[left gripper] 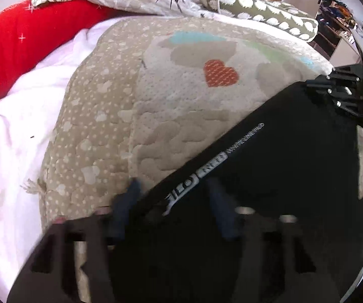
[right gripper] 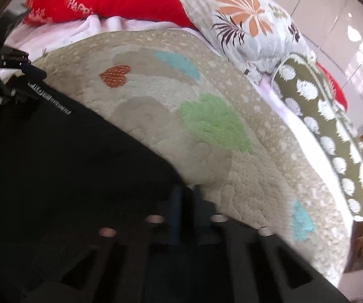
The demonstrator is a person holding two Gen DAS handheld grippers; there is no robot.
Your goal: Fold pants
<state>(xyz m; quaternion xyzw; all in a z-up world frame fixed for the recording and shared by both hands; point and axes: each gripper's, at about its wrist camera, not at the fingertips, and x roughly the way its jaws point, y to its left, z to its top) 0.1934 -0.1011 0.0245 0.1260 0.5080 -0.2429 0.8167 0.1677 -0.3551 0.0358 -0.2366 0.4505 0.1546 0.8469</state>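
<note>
Black fabric pants (left gripper: 269, 176) with a white printed logo strip lie spread on a beige quilted bed cover with coloured hearts (left gripper: 181, 96) — to its left a white sheet (left gripper: 17, 131) and a red star-printed pillow (left gripper: 17, 40), at the far edge a floral pillow (right gripper: 244, 22) and an olive white-spotted bolster (right gripper: 333, 116). The left gripper (left gripper: 173, 207) pinches the pants' logo edge between blue-padded fingers (left gripper: 128, 202). The right gripper (right gripper: 187, 209), jaws pressed together, pinches the pants' right edge — its blue fingers (right gripper: 175, 212) nearly touch.
</note>
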